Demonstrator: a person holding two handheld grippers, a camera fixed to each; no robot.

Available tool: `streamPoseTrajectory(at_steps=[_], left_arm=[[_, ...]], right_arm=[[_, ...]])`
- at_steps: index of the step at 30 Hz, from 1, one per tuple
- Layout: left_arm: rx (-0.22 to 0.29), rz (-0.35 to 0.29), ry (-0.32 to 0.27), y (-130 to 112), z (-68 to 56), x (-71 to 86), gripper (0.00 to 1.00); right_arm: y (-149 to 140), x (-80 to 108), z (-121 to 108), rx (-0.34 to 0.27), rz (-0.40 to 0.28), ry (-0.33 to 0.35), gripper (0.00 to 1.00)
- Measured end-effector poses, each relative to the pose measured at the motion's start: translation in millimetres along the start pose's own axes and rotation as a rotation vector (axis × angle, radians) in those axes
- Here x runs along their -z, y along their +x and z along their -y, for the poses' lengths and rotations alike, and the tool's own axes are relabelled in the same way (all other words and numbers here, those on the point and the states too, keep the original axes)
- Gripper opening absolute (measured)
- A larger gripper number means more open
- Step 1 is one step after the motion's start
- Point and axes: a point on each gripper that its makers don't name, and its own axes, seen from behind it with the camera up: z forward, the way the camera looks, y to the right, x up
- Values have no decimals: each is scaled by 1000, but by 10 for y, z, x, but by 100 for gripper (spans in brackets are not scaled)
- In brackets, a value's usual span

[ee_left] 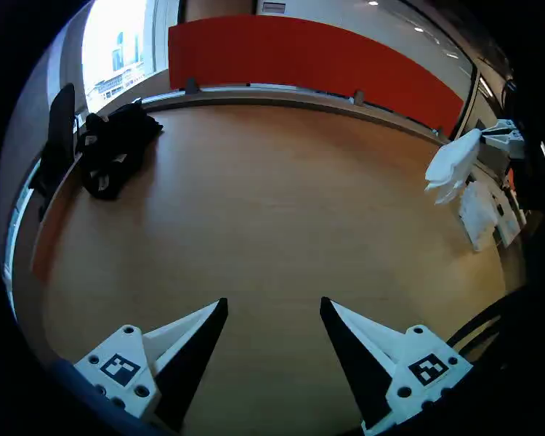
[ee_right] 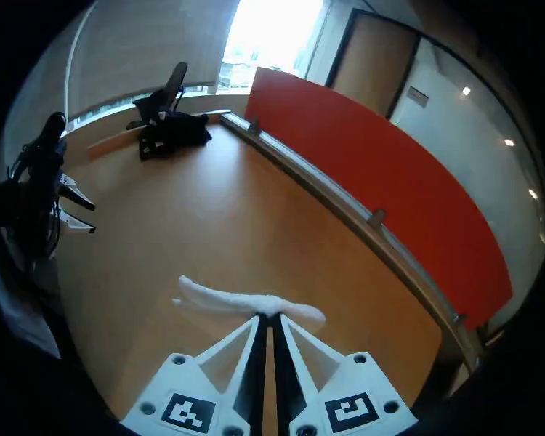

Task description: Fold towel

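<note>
wooden tabletop [ee_left: 272, 203] lies under our left gripper [ee_left: 272, 301], which we hold low and level over bare board, its two fingers spread wide with nothing between them. we hold our right gripper [ee_right: 269, 317] pointing along the table, its fingers pressed almost together and pinching the edge of the white towel [ee_right: 251, 301] at their tips. the towel stretches sideways as a thin, bunched strip just past the fingertips; in the left gripper view it hangs crumpled at the far right, and whether its lower end touches the table is hard to make out. the hands holding the grippers are cut off by the edges. we count one towel, two grippers, one black bag [ee_left: 112, 149] at the far corner and one red partition [ee_right: 389, 182] along the table's back edge.
</note>
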Motion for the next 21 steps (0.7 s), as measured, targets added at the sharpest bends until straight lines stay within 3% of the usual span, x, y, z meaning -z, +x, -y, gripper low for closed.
streamPoseTrajectory(at_steps=[21], left_arm=[[-20, 12, 13, 33, -29, 1, 94]], right_arm=[[-587, 316, -1121, -54, 101, -127, 6]])
